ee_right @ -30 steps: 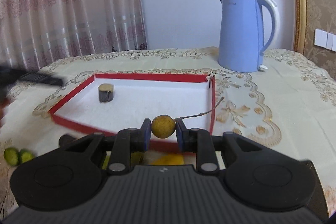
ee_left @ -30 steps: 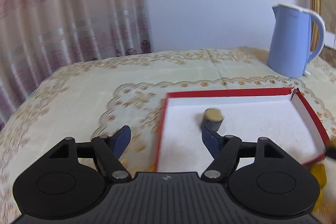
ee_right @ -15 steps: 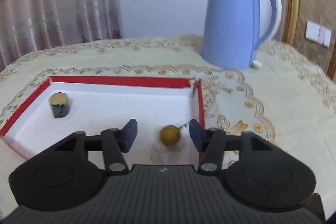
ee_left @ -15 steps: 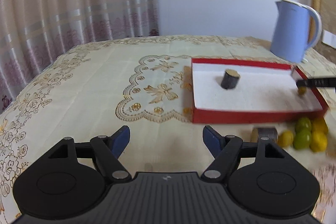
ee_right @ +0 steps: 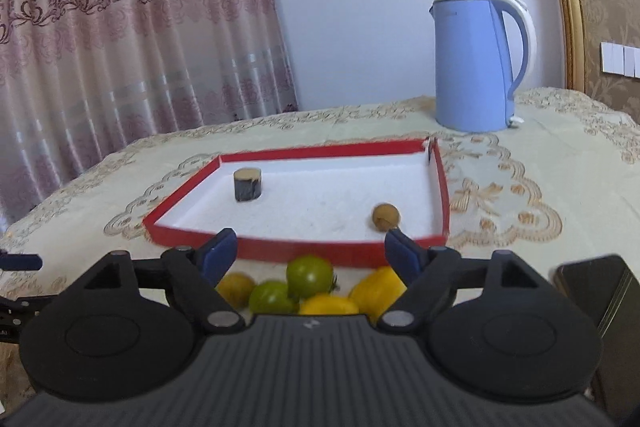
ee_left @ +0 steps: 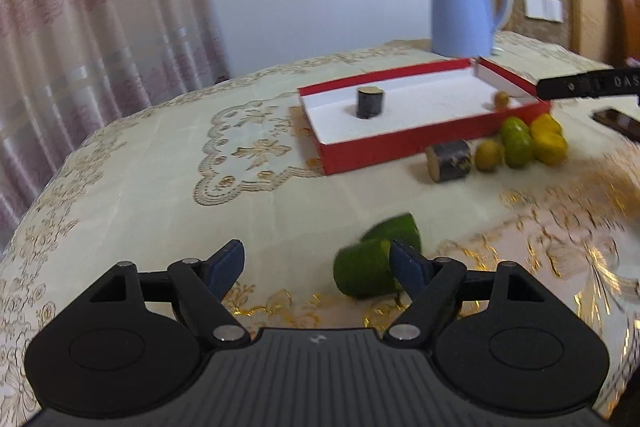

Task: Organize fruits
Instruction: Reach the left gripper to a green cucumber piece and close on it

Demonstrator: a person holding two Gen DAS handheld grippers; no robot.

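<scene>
Both hand-held grippers gape — left (ee_left: pixel 316 261) beside seemingly cut green fruit (ee_left: pixel 370 263), right (ee_right: pixel 310 247) just releasing its longan (ee_right: pixel 385 215).

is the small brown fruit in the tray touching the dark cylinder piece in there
Apart. The right wrist view shows the brown fruit near the red tray's right wall and the dark cylinder piece by the left, with bare white floor between them.
</scene>
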